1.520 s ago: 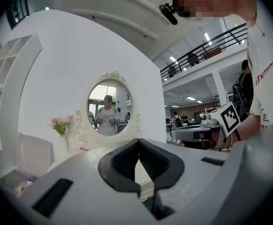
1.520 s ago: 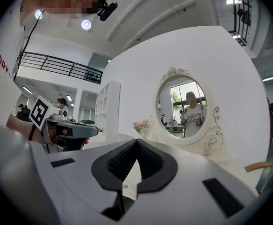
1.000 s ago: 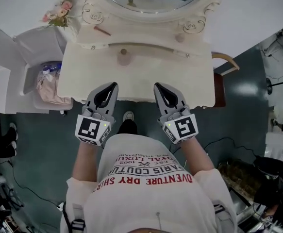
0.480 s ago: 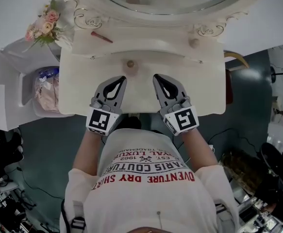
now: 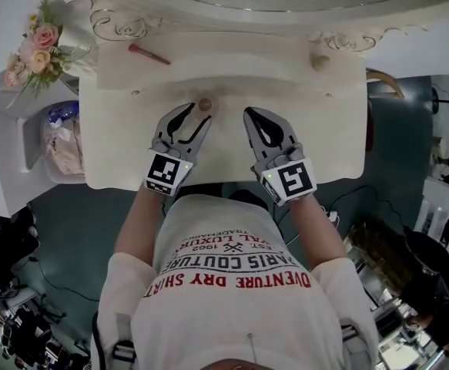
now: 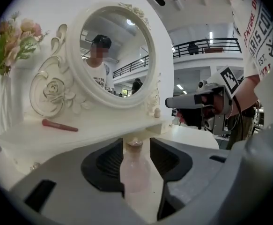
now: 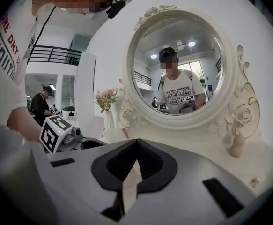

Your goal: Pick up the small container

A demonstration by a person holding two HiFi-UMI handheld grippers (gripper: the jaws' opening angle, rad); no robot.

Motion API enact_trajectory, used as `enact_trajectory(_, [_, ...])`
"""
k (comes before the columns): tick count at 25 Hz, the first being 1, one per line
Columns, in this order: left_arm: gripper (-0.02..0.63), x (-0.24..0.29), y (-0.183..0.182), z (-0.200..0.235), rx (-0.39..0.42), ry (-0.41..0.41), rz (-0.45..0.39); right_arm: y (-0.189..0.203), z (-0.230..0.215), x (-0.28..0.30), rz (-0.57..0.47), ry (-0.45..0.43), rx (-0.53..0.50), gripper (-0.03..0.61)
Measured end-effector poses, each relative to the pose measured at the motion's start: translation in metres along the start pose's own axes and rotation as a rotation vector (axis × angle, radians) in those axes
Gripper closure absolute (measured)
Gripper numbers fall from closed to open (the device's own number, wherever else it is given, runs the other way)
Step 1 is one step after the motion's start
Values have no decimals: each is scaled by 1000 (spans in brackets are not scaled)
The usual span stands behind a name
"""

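The small container, a pale pink bottle [image 5: 204,105] with a round stopper, stands upright on the cream vanity table [image 5: 328,133] just below its raised shelf. My left gripper [image 5: 197,116] reaches it, and its jaws are opening. In the left gripper view the bottle [image 6: 135,165] stands between the dark pads [image 6: 109,161] with a gap on each side. My right gripper [image 5: 249,115] hovers over the table to the right of the bottle. Its tips meet, and nothing is held in the right gripper [image 7: 136,142].
A red-pink stick [image 5: 149,54] lies on the raised shelf at the left. A small beige bottle [image 5: 319,62] stands on the shelf at the right. A vase of flowers [image 5: 33,48] is at the far left, below it a bin with a bag [image 5: 58,141]. An oval mirror [image 6: 113,50] rises behind.
Both grippers have moved forward over the table toward the shelf. The left jaws, shut before, now stand apart around the pink bottle. The right gripper stays shut.
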State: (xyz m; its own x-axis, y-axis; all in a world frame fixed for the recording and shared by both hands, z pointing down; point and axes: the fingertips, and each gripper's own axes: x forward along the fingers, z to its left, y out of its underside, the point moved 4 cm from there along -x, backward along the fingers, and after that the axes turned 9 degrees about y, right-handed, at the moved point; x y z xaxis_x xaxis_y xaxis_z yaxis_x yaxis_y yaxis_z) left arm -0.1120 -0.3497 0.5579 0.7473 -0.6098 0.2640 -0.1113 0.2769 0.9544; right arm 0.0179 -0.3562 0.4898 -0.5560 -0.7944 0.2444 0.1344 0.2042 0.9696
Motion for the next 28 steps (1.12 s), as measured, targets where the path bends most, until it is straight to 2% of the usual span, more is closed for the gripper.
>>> enact_trajectory(3, [446, 13, 13, 9, 5, 14, 45, 6, -2, 10, 11, -3, 1, 580])
enact_trajectory(10, [436, 33, 23, 18, 0, 54, 81, 11, -8, 26, 25, 5, 13, 580])
enact_trajectory(16, [437, 41, 21, 20, 27, 78, 68, 14, -15, 26, 34, 37, 19, 580])
enact_trajectory(21, [463, 42, 19, 17, 68, 54, 77, 18, -19, 20, 54, 55, 18, 580])
enact_trajectory(28, [467, 43, 18, 15, 56, 14, 94, 17, -26, 4, 59, 77, 21, 580])
